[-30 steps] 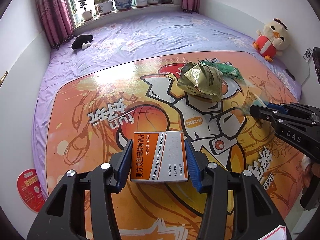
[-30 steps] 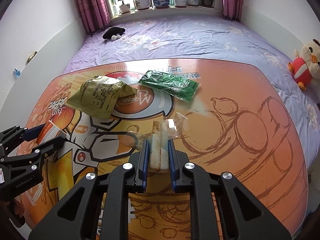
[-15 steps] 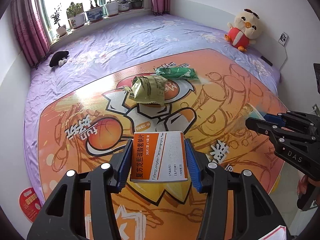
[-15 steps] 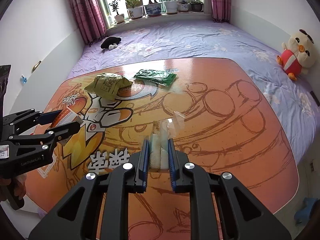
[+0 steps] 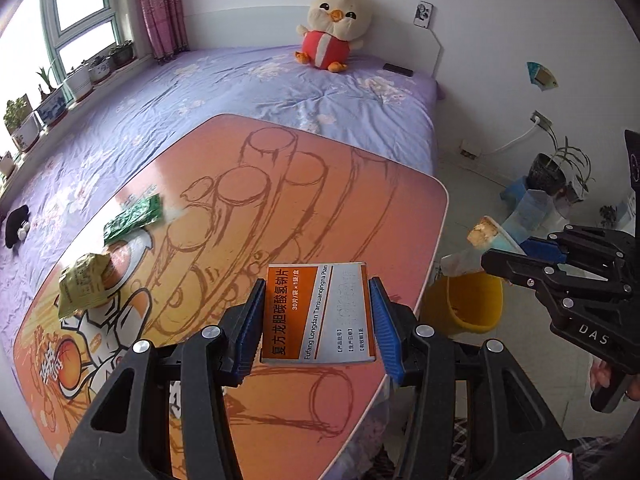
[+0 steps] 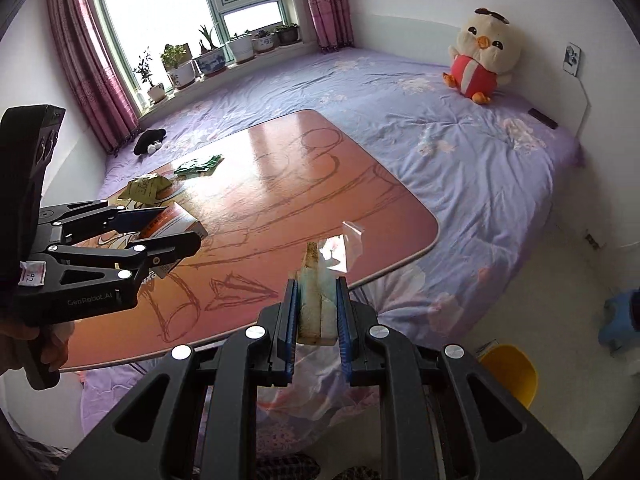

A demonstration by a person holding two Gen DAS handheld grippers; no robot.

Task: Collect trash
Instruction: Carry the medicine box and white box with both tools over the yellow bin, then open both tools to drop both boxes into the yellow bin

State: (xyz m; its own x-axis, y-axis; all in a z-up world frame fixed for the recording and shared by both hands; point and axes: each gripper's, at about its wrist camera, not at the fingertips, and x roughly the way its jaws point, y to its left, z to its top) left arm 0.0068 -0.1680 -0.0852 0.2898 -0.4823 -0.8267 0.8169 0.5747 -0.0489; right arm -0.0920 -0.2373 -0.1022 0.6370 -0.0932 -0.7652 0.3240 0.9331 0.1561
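**Both grippers loaded at the worktop's edge**

The left wrist view alone shows the printed face of the medicine box (image 5: 318, 312) and the inside of the yellow bin (image 5: 466, 300) on the floor just past the worktop (image 5: 320, 184) corner. The right wrist view shows only a slice of that bin's rim at lower right, but it gives the window sill's potted plants (image 6: 208, 58) in full.

The left gripper (image 5: 316, 320) is held above the near part of the worktop, pointing across it toward the bed (image 5: 280, 92). Its jaws are clamped on the medicine box, one blue pad on each long side, the box lying flat between them. The right gripper (image 6: 318, 312) is held beyond the worktop's edge, over the draped bedding and near the bin. Its jaws are pressed together on a clear-wrapped snack (image 6: 316, 300), which stands upright between the pads with loose plastic sticking out ahead of the tips.

On the far side of the worktop lie an olive snack bag (image 5: 86, 282) and a green wrapper (image 5: 134, 220), near each other. A chick plush (image 6: 480, 64) sits on the bed against the wall.
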